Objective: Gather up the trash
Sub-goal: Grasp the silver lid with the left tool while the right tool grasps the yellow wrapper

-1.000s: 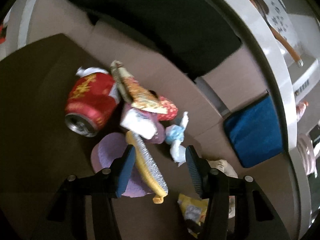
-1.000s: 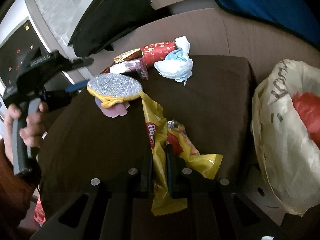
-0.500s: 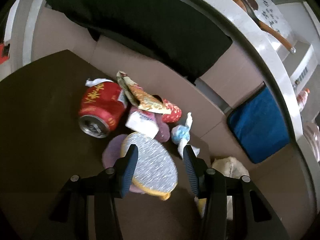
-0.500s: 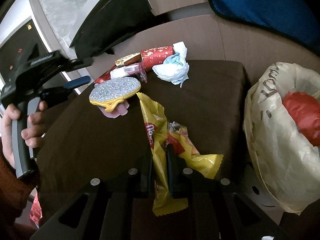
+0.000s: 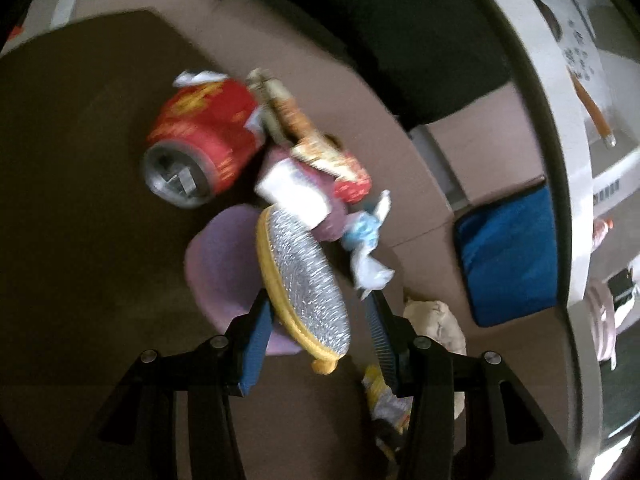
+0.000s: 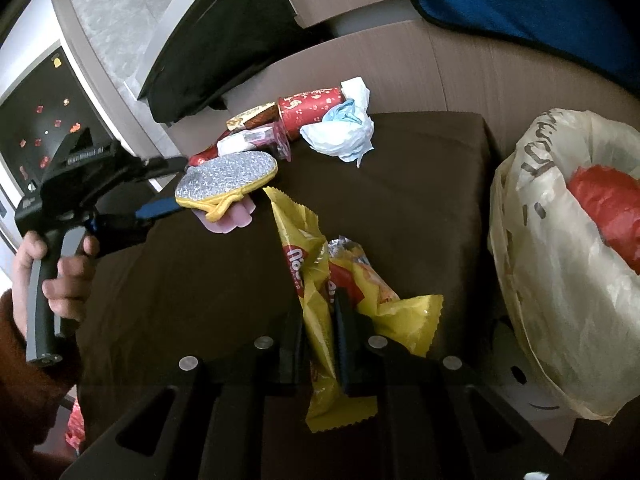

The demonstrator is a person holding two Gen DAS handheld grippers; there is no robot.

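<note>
My right gripper [image 6: 317, 316] is shut on a yellow snack wrapper [image 6: 316, 280] above the dark brown table [image 6: 420, 200]. A second yellow wrapper [image 6: 384, 296] hangs beside it. My left gripper [image 5: 318, 328] is open, its jaws on either side of a silver scouring pad with a yellow rim [image 5: 302, 280], which lies over a pink foam piece [image 5: 224, 264]. The pad [image 6: 228, 178] shows in the right wrist view with the left gripper [image 6: 160, 188] at it. A red can [image 5: 200, 140], a gold wrapper [image 5: 296, 124], a white packet [image 5: 292, 196] and a crumpled tissue [image 6: 340, 128] lie behind.
A beige plastic trash bag [image 6: 560, 264] with red trash inside stands open at the table's right edge. A blue cushion [image 6: 520, 12] and a black cushion [image 6: 224, 36] lie on the brown sofa behind the table.
The left gripper has moved in around the scouring pad, and the pad has tilted up onto its edge. The right gripper still holds the yellow wrapper, hardly moved.
</note>
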